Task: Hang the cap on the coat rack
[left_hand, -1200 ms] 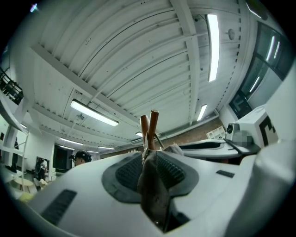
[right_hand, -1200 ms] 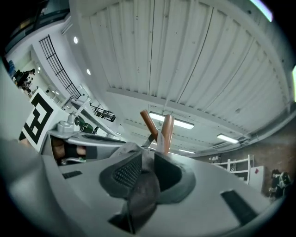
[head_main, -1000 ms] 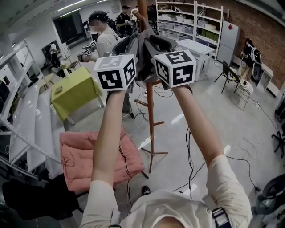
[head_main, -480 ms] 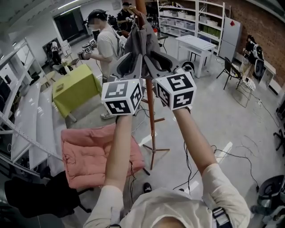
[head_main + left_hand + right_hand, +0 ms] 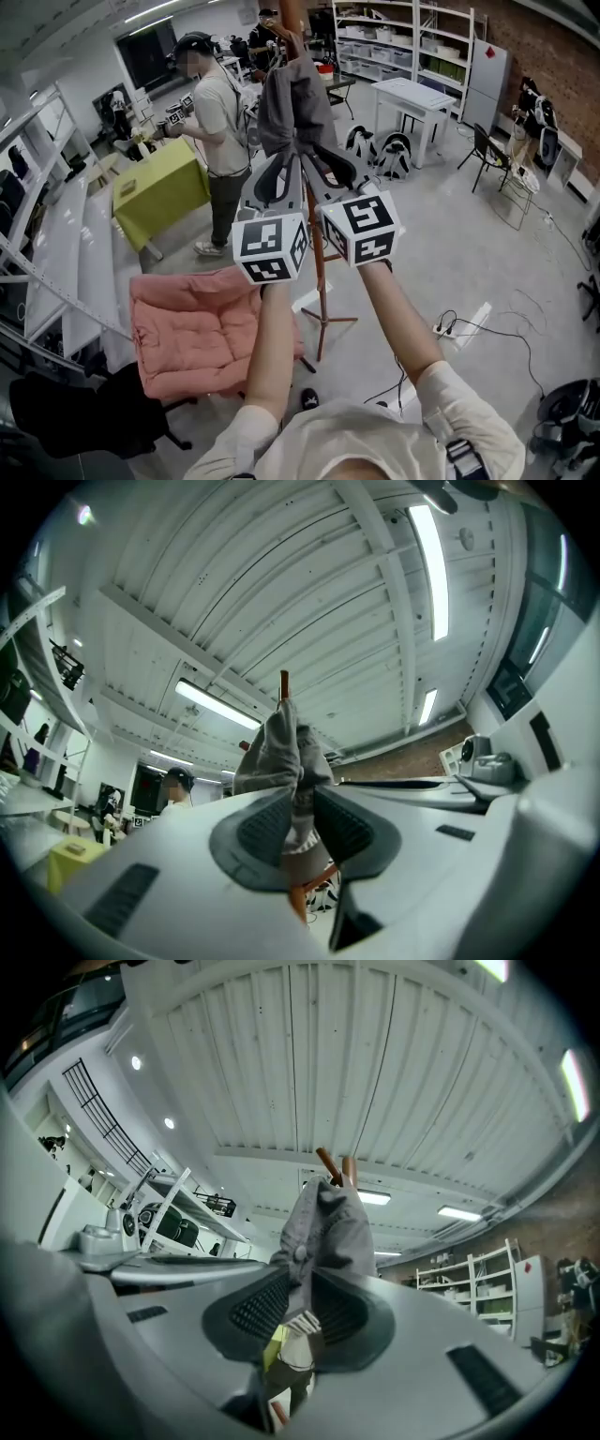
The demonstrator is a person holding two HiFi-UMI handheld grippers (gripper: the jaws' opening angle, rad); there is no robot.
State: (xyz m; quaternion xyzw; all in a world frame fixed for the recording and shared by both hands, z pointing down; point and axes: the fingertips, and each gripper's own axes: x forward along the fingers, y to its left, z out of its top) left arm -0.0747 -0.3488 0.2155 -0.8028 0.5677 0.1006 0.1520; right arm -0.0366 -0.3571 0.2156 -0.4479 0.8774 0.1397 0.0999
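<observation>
Nearest are the wearer's two bare forearms [image 5: 272,361], raised side by side, each ending in one of the marker cubes [image 5: 272,248]. Above the cubes the left tongs [image 5: 298,806] and the right tongs [image 5: 298,1290] point up and meet at the grey cap [image 5: 293,101]. Both are closing with cap cloth between their ribbed pads. The left tongs are clenched on a fold of the cap's lower edge, and the right tongs are clenched on the edge beside it. The pads touch the cloth on both sides.

The cap hangs high on the coat rack [image 5: 318,281], bunched against the brown pole just under its top, where wooden tips stick out above the crown. The pole runs down between the two cubes, which cover part of it in the head view, to spread feet on the grey floor [image 5: 450,244].

Just left of the rack's feet lies a pink cushioned seat [image 5: 202,323], with a black chair [image 5: 80,422] nearer at the lower left. A white power strip [image 5: 441,328] with dark cables lies on the floor to the right.

Beyond the seat is a yellow-green surface [image 5: 159,187]. A standing person [image 5: 217,117] in a light shirt is just beside it, close behind the rack. A white metal frame [image 5: 47,272] lines the left side.

Farther off are a white surface [image 5: 412,97], a folding chair [image 5: 487,155], white shelving [image 5: 398,37] and a brick wall [image 5: 553,56].
</observation>
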